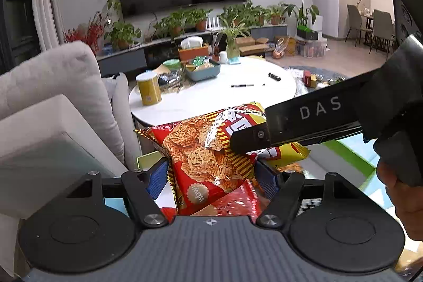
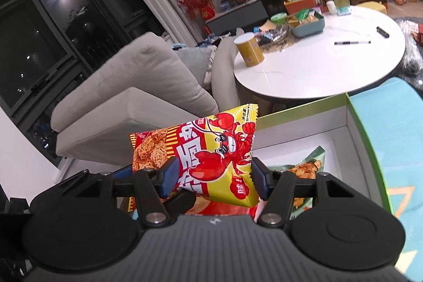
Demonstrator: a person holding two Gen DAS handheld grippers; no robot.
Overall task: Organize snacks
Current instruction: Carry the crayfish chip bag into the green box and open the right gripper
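Both grippers (image 1: 211, 176) (image 2: 211, 176) around snack bag (image 1: 208, 149).

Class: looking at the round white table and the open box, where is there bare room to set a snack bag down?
Free: the round white table around the pen, and the open box floor behind the green bag. Crowded: the table's far-left edge by the yellow can and teal basket.
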